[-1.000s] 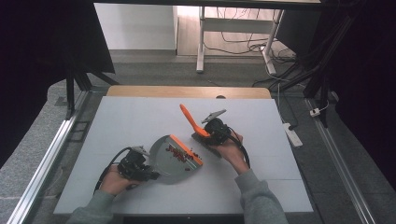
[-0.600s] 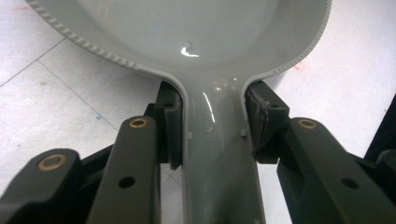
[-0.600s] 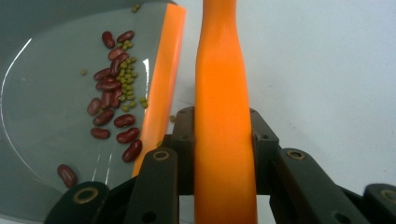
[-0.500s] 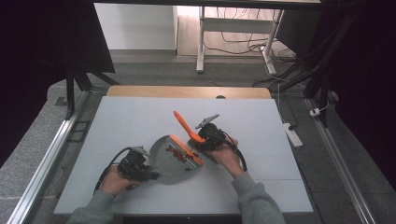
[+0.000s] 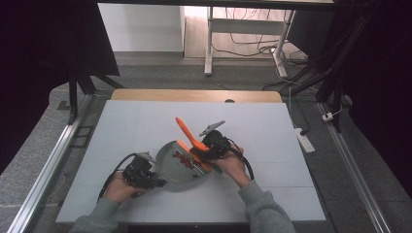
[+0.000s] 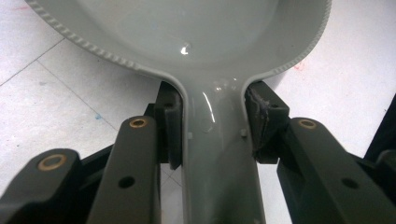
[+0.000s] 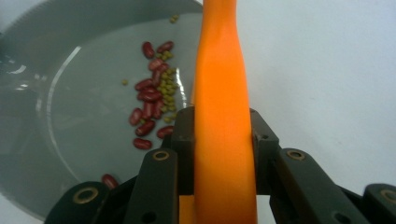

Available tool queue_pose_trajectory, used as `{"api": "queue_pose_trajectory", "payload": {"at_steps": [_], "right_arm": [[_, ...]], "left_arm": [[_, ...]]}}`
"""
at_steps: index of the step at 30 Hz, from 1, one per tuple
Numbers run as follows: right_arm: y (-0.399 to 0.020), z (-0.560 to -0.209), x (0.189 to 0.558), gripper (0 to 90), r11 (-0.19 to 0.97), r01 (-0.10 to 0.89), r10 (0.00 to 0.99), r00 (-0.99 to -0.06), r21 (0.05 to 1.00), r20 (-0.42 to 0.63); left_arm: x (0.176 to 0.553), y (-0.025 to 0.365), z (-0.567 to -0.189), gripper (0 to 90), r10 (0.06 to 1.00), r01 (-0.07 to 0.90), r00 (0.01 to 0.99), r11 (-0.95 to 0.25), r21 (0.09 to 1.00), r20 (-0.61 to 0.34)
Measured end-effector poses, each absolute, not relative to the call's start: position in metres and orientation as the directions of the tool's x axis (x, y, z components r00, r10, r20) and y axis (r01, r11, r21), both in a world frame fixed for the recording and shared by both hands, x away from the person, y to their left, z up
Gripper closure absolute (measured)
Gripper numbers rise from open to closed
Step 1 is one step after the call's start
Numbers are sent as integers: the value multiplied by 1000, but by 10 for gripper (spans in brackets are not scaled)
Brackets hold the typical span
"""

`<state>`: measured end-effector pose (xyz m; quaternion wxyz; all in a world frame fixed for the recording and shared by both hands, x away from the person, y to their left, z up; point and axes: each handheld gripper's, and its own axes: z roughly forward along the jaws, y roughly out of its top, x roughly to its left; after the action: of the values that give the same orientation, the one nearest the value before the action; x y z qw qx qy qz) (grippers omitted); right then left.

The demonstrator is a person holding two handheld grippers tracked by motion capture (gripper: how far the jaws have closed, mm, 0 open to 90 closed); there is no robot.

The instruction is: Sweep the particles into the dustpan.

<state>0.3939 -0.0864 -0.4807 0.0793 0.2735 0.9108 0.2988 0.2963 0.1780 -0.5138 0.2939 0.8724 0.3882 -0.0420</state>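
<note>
A white table (image 5: 145, 116) seen from above, with a person's two forearms coming in from the bottom edge, each hand working a two-jaw gripper.

The left gripper (image 5: 142, 172) sits near the front left of the table and is clamped on the handle of a grey dustpan (image 5: 175, 170). In the left gripper view the pads press on both sides of that handle (image 6: 212, 140), and the pan widens away from the jaws.

The right gripper (image 5: 214, 144) is just beyond the pan's right edge, pinching the handle of an orange brush (image 5: 187, 133). In the right gripper view the handle (image 7: 222, 116) runs straight up between the pressed-in jaws.

Inside the pan lies a small pile of red beans (image 7: 149, 107) mixed with tiny green ones (image 7: 167, 91) (a few strays sit apart from the pile, one red bean close to the pan's near rim).

The key relation: the brush's long axis slants from the pan up and away toward the table's far left, its broad orange head (image 5: 194, 158) resting over the pan's right side. The beans lie to the left of the brush handle as the right gripper sees it, already within the pan. The right hand is the one nearer the beans, so any further sweeping would likely draw the brush head leftward across the pan while the left hand keeps the pan steady.
</note>
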Motion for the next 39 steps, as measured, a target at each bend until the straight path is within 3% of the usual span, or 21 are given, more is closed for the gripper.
{"api": "queue_pose_trajectory", "payload": {"at_steps": [10,20,39], "right_arm": [[-69,-472,379,704,672,385,460,-886,633,51],[-96,-453,389,704,601,404,531,-847,689,34],[-122,-463,407,704,583,470,608,-793,662,27]], "left_arm": [[296,178,-514,613,652,701,696,-527,480,-301],[296,178,-514,612,652,701,696,-526,482,-301],[296,178,-515,612,653,698,697,-523,489,-296]]}}
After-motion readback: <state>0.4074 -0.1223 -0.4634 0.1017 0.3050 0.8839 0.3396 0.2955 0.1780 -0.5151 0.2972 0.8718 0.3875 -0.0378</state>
